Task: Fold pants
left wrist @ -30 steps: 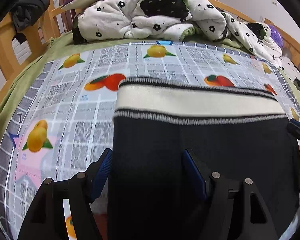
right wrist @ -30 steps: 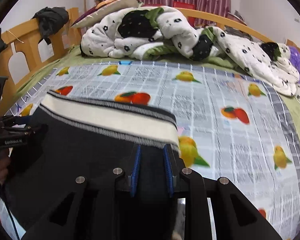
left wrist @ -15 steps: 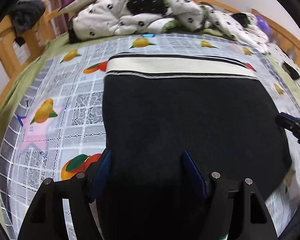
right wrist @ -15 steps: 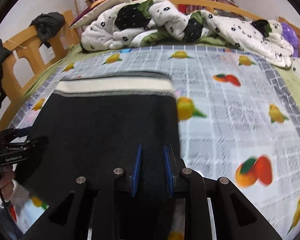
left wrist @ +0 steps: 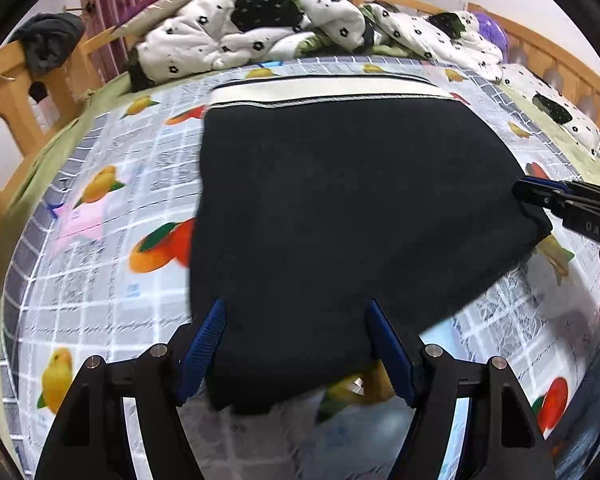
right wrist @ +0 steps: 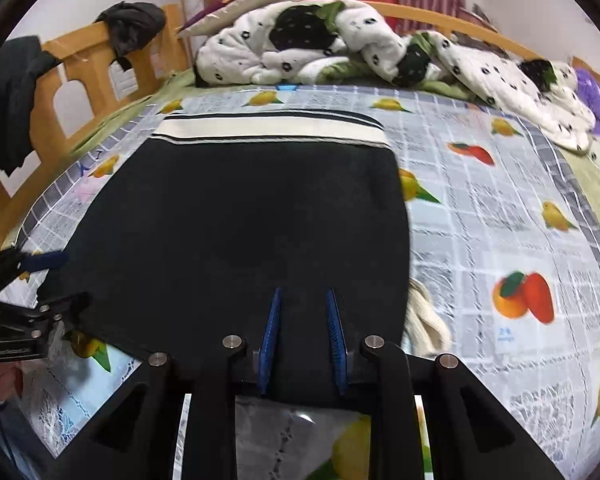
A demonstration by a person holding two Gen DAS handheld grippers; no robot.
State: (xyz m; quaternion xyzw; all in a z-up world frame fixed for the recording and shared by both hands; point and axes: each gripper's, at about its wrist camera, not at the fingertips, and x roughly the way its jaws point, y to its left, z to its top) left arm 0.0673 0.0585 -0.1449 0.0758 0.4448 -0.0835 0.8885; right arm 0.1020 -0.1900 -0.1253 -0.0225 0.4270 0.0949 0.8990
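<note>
Dark navy pants with a cream waistband lie folded flat on the fruit-print cloth; they also show in the right wrist view. My left gripper is open, its blue pads straddling the pants' near left edge. It also shows at the left of the right wrist view. My right gripper is shut on the pants' near right edge, and its fingers show at the right of the left wrist view.
The fruit-print cloth covers a bed with a wooden frame. A crumpled white floral quilt lies at the far end. Dark clothes hang on the headboard. A cream fabric piece peeks out beside the pants.
Both grippers have pulled back toward the near edge of the bed. The pants now lie longer in view. The right gripper kept its hold; the left stayed open.
</note>
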